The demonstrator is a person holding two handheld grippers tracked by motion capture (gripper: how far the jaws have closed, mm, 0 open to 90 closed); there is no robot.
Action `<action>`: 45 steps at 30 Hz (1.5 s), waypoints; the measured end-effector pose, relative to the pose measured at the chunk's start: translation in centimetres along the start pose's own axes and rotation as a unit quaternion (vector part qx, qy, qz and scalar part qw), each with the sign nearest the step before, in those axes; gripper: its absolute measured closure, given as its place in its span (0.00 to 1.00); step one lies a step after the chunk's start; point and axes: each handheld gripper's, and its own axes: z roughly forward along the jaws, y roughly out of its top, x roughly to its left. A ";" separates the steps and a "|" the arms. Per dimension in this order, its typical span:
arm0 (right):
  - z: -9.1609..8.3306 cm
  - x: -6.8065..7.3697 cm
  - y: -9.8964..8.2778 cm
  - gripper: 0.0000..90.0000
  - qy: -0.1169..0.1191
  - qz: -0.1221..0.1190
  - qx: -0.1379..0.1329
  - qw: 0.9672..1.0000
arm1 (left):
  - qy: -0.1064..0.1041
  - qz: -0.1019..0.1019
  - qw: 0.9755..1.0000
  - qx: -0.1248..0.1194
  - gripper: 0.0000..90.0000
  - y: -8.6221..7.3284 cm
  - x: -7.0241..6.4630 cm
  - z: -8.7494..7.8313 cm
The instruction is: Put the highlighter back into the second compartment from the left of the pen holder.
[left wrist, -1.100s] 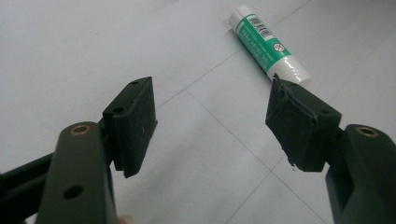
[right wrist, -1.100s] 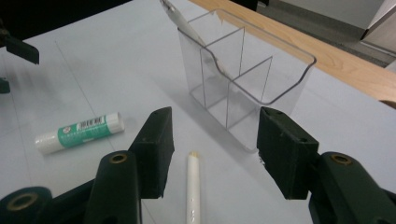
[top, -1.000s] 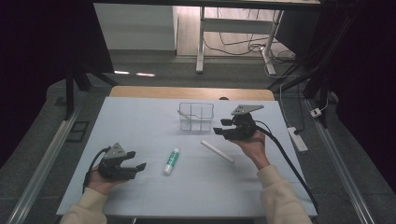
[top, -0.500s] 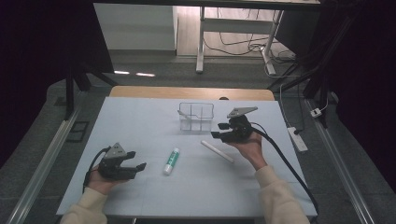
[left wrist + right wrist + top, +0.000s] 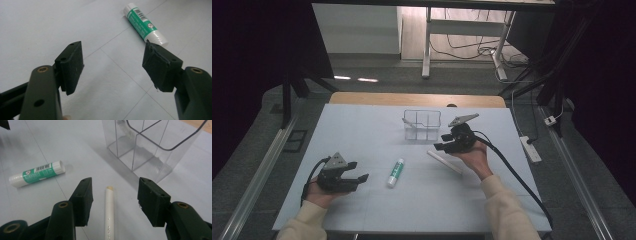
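white stick [image 5: 109, 212] | lies on table between right gripper [image 5: 113, 201] jaws | jaws wide, untouched

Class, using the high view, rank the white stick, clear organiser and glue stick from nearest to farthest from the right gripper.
1. White stick, just below the right gripper.
2. Clear organiser, up and left.
3. Glue stick, farthest left.

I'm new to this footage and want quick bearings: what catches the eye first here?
The right gripper hangs with open fingers over a white stick lying on the pale table. Just beyond stands a clear divided box. A green-and-white tube lies mid-table, ahead of the open left gripper.
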 end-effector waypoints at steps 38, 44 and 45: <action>4.9 0.9 -1.0 0.61 0.004 -0.031 0.105 0.994 | 0.000 0.001 1.000 0.000 0.36 0.0 0.1 0.0; 5.3 1.2 -1.1 0.69 -0.001 -0.054 0.127 0.990 | 0.000 0.001 1.000 0.000 0.36 0.0 0.1 0.0; 5.3 1.3 -1.1 0.71 -0.005 -0.059 0.128 0.990 | 0.000 0.001 1.000 0.000 0.36 0.0 0.1 0.0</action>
